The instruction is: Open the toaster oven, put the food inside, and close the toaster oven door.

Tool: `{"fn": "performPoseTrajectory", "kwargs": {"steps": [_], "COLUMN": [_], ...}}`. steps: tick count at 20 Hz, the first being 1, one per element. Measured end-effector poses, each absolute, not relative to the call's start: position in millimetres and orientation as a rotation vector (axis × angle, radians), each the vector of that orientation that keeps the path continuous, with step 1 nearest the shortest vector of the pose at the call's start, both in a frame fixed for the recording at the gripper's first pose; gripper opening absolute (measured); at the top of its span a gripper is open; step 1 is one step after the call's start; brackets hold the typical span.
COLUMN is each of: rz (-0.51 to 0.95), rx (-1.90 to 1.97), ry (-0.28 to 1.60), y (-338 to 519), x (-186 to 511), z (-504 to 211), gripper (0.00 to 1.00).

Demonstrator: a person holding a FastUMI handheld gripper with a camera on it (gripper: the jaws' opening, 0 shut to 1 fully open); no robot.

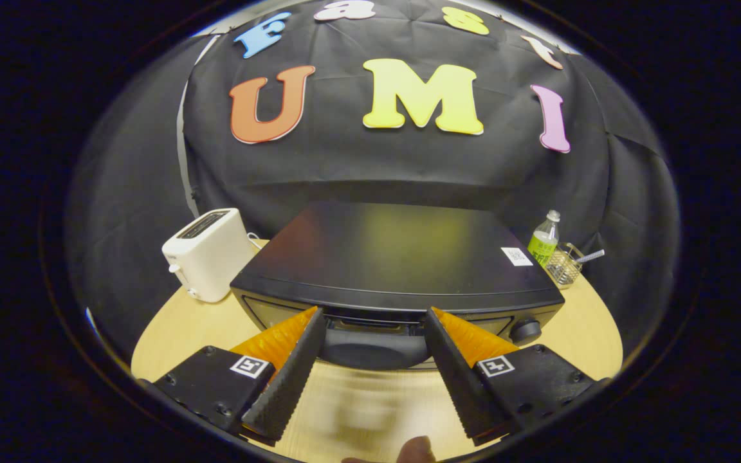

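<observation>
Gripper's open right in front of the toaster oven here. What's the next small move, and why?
Probably ease forward and close on the door handle. The gripper is open, its fingers spread to either side of the dark handle at the top of the toaster oven front, with neither finger pressing on it. The door looks shut, so opening comes first.

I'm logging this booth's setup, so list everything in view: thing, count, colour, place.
toaster oven: 1, black, mid-table, just ahead of the fingers
handle: 1, black, on the oven's front, between the fingertips
knob: 1, black, oven front, right end
toaster: 1, white, left of the oven
bottle: 1, clear, green label, behind the oven's right corner
basket: 1, wire, beside the bottle
table: 1, light wood, under all
fingers: 2, black, orange backs, open, either side of the handle, not gripping it
fingertip: 1, person's, below the fingers
</observation>
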State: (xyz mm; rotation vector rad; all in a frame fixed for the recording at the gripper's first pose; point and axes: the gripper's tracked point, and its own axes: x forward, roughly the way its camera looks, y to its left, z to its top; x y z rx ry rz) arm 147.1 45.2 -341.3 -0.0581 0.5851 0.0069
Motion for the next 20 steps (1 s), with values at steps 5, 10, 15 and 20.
{"fn": "performPoseTrajectory", "kwargs": {"steps": [5, 10, 15, 20], "rz": [0.013, 0.024, 0.026, 0.021], "rx": [-0.036, -0.117, -0.082, -0.069], "ry": [0.641, 0.712, 0.82, 0.903], "y": [48.3, 47.2, 47.4, 46.6], "x": [97.6, 51.1, 34.0, 26.4], "z": [-358.6, -392.3, -420.1, -441.1], "gripper": [1.0, 1.0, 1.0, 1.0]}}
